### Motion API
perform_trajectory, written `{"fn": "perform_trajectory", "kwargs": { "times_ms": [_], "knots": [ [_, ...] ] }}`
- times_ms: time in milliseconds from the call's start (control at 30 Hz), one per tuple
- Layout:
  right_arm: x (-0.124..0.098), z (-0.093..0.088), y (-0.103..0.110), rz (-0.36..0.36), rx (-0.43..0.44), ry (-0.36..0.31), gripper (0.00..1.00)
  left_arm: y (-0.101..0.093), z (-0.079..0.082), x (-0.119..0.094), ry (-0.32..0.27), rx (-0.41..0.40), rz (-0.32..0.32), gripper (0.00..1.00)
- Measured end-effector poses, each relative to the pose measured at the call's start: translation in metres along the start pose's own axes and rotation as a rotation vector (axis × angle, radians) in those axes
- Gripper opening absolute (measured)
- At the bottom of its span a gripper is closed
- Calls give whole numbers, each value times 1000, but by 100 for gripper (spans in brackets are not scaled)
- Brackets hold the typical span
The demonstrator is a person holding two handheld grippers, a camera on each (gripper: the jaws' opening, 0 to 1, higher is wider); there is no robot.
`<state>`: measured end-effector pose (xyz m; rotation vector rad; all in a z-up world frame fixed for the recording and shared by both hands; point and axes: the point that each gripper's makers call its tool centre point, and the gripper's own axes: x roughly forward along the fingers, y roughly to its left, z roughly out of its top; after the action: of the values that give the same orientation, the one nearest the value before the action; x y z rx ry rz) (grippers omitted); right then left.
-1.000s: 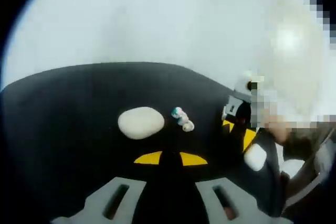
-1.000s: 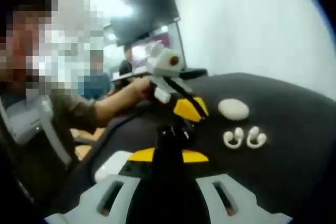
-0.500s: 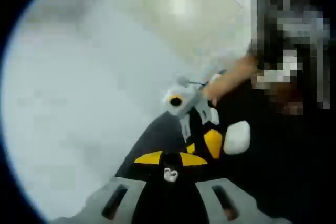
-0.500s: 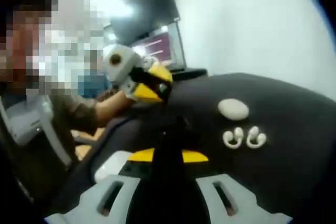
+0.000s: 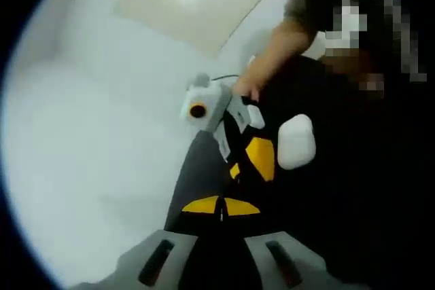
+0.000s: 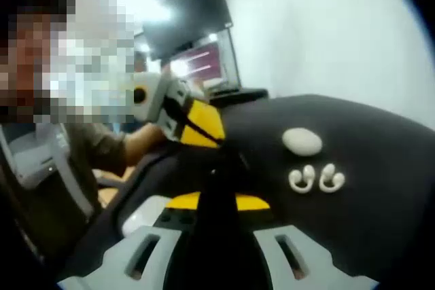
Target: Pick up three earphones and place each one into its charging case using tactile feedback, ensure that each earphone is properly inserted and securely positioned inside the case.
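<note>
My left gripper (image 5: pixel 221 203) is raised off the table, jaws shut, with a pale sliver of an earphone (image 5: pixel 221 214) between them. It also hangs in the right gripper view as the left gripper (image 6: pixel 209 130), just beyond my own jaws. My right gripper (image 6: pixel 218 173) rests low over the black table (image 6: pixel 380 140) with its jaws together and nothing visible between them. A white charging case (image 6: pixel 141 216) lies beside it, and the same case (image 5: pixel 297 142) sits next to the right gripper (image 5: pixel 250 170). Two white earphones (image 6: pixel 317 178) lie near a shut oval case (image 6: pixel 302 141).
A person sits close on the left of the right gripper view, one sleeve (image 6: pixel 88 151) reaching forward. Behind stand a lit monitor (image 6: pixel 204 62) and a dark screen (image 6: pixel 187 15). A white wall (image 6: pixel 326 32) backs the table, whose far edge curves away.
The left gripper has lifted from the table and swung toward the right gripper, its jaws closing on an earphone. The right gripper view has stayed the same.
</note>
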<state>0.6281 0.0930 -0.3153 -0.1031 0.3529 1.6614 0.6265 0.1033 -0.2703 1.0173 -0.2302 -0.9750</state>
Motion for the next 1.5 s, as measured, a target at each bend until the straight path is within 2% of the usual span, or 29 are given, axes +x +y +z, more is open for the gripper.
{"fn": "perform_trajectory", "kwargs": {
  "times_ms": [67, 133, 167, 233, 267, 300, 333, 367, 400, 433, 500, 533, 567, 700, 733, 800, 900, 1000, 1033, 1100, 1200, 1233, 1267, 1333, 1367, 1400, 1467, 1500],
  "knots": [
    [0, 0, 0, 1, 1, 0, 18, -3, -2, 1, 15, -11, -11, 0],
    [0, -1, 1, 1, 1, 0, 18, 5, -11, -1, 50, -30, 18, 0],
    [0, -1, 1, 0, 0, 0, 18, 13, -16, -5, 49, -82, 46, 0],
    [-1, -1, 2, 0, -2, 0, 18, 46, -36, -17, 75, -250, 170, 0],
    [-1, -1, 2, -1, -3, 0, 18, 60, -50, -24, 90, -381, 236, 1],
    [-1, -1, 2, -1, -2, 0, 18, 67, -62, -28, 97, -503, 251, 3],
    [-1, -1, 2, -1, -2, 0, 18, 68, -69, -29, 92, -587, 244, 6],
    [-1, -1, 2, -1, -3, 0, 18, 68, -85, -33, 127, -699, 247, 7],
    [-1, -1, 2, -1, -3, 0, 18, 64, -94, -36, 151, -739, 211, 7],
    [-1, -1, 2, -1, -4, 0, 18, 55, -94, -35, 148, -757, 147, 7],
    [0, -2, 2, -1, -4, 0, 18, 39, -85, -31, 105, -828, 34, 7],
    [0, -2, 2, 0, -5, 0, 18, 35, -80, -31, 89, -843, 6, 7],
    [0, -2, 2, 0, -4, 0, 18, 35, -75, -31, 75, -826, -4, 6],
    [-1, -2, 2, 0, -6, 0, 18, 29, -71, -34, 80, -850, -37, 1],
    [-1, -2, 2, 0, -6, 0, 18, 24, -71, -36, 109, -845, -49, 0],
    [0, -2, 2, 1, -4, -1, 18, 17, -67, -35, 127, -840, -65, 0],
    [0, -2, 2, 3, -3, -1, 18, -2, -73, -33, 233, -768, -101, 0],
    [0, -1, 1, 3, -3, -2, 18, -13, -86, -29, 335, -712, -117, 0],
    [0, -1, 1, 4, -2, -2, 18, -13, -85, -28, 320, -721, -113, 0],
    [0, -1, 1, 4, -2, -2, 18, -10, -82, -28, 295, -709, -101, 3],
    [1, -1, 2, 4, -2, -2, 18, 5, -89, -23, 287, -647, -5, 9],
    [1, -1, 2, 3, -2, -2, 18, 9, -92, -22, 295, -642, 28, 8],
    [1, -1, 2, 3, -2, -2, 18, 8, -92, -20, 300, -632, 25, 7],
    [1, -1, 2, 2, -3, -2, 18, 18, -104, -22, 344, -652, 111, 5],
    [0, -1, 1, 1, -4, -2, 18, 22, -109, -25, 364, -639, 130, 5],
    [0, -1, 2, 1, -4, -2, 18, 27, -112, -28, 368, -662, 160, 5],
    [0, -2, 2, 0, -5, -2, 18, 32, -109, -30, 322, -716, 172, 5],
    [0, -2, 2, 0, -5, -2, 18, 35, -108, -32, 295, -773, 185, 5]
  ]
}}
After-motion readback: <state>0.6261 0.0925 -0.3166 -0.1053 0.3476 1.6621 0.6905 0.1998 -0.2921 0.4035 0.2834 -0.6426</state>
